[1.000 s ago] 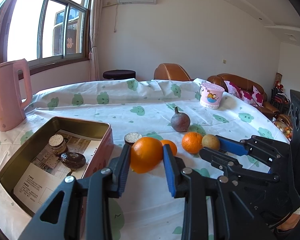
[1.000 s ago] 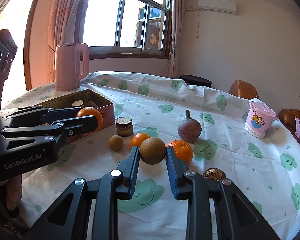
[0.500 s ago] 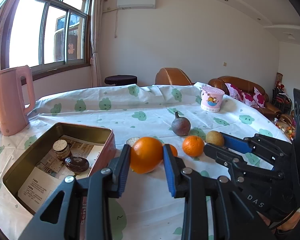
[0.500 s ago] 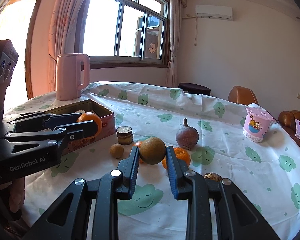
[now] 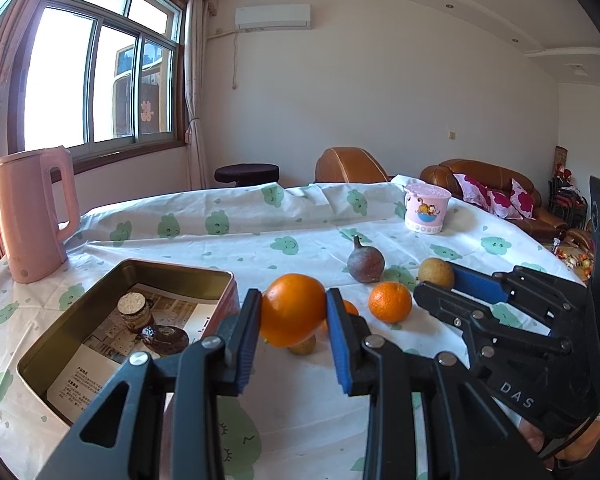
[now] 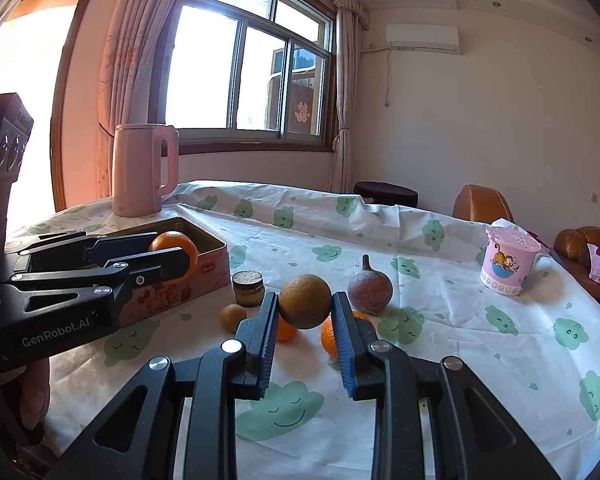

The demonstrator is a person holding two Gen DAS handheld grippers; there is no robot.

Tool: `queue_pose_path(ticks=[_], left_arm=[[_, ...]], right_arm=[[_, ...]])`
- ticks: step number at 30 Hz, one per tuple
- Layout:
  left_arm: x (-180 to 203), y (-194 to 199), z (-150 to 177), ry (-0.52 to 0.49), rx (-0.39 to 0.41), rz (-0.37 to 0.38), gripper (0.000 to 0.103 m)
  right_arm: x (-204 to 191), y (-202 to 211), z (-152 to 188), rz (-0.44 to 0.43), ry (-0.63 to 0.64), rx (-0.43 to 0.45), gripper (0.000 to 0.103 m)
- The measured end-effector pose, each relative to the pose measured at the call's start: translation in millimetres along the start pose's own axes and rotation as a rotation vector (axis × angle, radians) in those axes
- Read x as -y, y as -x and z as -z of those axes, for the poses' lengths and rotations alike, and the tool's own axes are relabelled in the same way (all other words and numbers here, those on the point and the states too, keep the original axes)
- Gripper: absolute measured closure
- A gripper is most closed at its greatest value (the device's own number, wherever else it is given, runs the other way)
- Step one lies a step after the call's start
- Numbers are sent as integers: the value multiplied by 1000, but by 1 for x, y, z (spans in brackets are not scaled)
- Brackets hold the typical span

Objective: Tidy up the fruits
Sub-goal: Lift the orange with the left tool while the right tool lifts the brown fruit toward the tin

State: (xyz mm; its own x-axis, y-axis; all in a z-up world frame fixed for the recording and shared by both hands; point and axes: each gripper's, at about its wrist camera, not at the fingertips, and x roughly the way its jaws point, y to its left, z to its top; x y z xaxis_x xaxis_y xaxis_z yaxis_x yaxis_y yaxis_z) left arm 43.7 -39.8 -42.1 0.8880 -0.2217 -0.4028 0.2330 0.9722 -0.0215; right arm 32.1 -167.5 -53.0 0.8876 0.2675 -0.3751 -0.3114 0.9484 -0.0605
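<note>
- Fruit is held in both grippers: the left gripper (image 5: 290, 316) is clenched on a large orange (image 5: 293, 309), the right gripper (image 6: 305, 312) on a round brown fruit (image 6: 305, 301), each carried clear of the tablecloth (image 6: 460, 320).
- Compared with a second ago, both grips look unchanged and neither hand has shifted much; the views have tipped slightly, so the table sits lower in frame and the fruit looks a little higher above it.
- My reading: both pick-ups are done and the carry to the tin (image 5: 148, 276) is barely begun; the orange hangs just beside its near right corner, not over it.
- Neither held fruit has a clear long axis; both are near-round, and no stem end shows.
- Left on the cloth are a pointed purple-brown fruit (image 5: 365, 265) standing stem-up, a small orange (image 5: 390, 302), and a small brown fruit (image 6: 233, 316).
</note>
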Motion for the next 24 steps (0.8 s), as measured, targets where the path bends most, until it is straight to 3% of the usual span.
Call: queue_pose_path(ticks=[24], left_arm=[[-2, 12, -4, -33, 69, -59, 69]], right_arm=[[-5, 13, -10, 15, 1, 79, 74]])
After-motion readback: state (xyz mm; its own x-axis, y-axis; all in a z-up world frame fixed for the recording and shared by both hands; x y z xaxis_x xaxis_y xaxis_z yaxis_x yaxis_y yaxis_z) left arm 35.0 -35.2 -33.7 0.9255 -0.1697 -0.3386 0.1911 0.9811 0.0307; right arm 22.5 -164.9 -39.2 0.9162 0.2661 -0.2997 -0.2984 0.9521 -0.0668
